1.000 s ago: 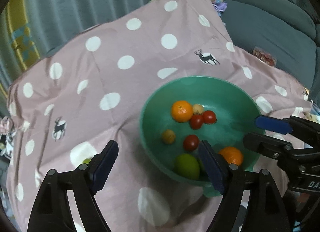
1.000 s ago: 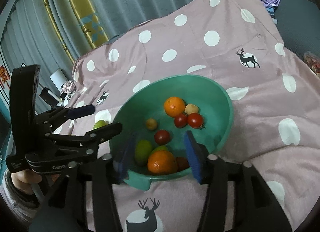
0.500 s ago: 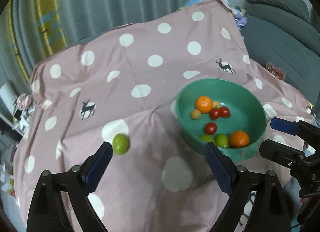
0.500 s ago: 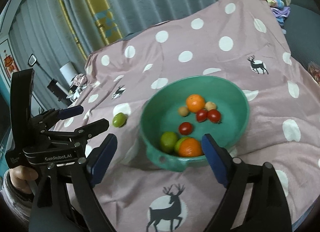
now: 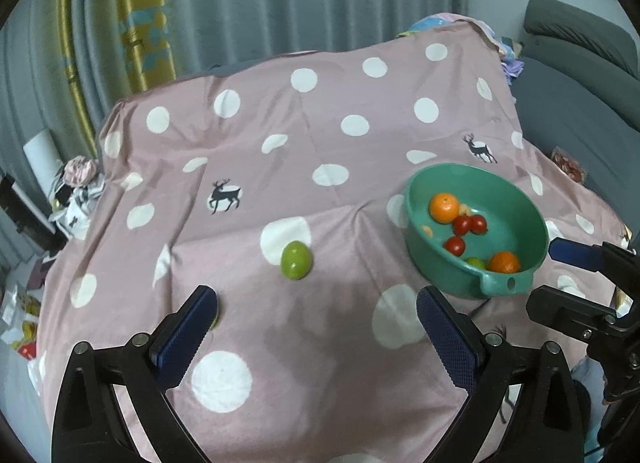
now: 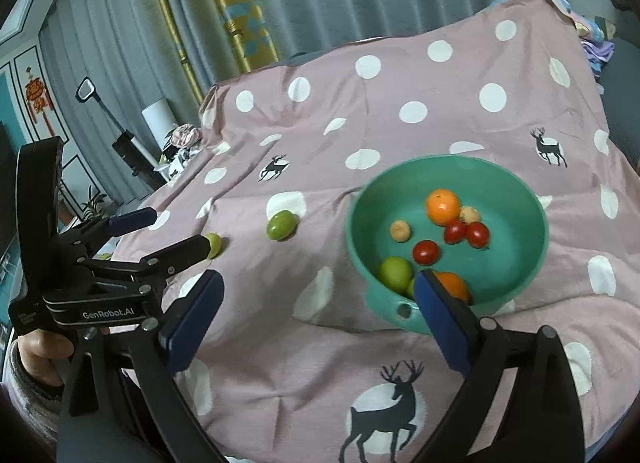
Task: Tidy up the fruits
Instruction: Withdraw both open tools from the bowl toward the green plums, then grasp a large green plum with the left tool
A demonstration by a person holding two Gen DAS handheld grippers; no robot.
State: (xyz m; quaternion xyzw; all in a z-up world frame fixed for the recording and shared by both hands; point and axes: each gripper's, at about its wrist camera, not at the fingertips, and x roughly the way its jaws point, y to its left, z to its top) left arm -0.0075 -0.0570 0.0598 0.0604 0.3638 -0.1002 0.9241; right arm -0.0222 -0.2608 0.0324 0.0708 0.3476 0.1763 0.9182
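A green bowl (image 5: 536,219) (image 6: 520,191) on the pink polka-dot cloth holds oranges (image 6: 442,206), red cherry tomatoes (image 6: 425,252), green fruits (image 6: 395,274) and small tan fruits. A loose green fruit (image 5: 296,260) (image 6: 281,224) lies on the cloth left of the bowl. A smaller green fruit (image 6: 214,245) lies further left, beside my left gripper's fingertip. My left gripper (image 5: 316,333) (image 6: 172,235) is open and empty, above the cloth near the loose fruit. My right gripper (image 6: 316,321) (image 5: 556,275) is open and empty, near the bowl's front rim.
Grey curtains with a yellow band hang behind the table. A grey sofa (image 5: 580,75) stands at the right. Clutter and a white roll (image 6: 158,117) sit beyond the table's left edge. The cloth (image 5: 320,135) is wrinkled.
Both grippers have pulled back and up from the bowl, and the right one has opened wider. The left view has swung left, bringing the loose green fruit into the middle.
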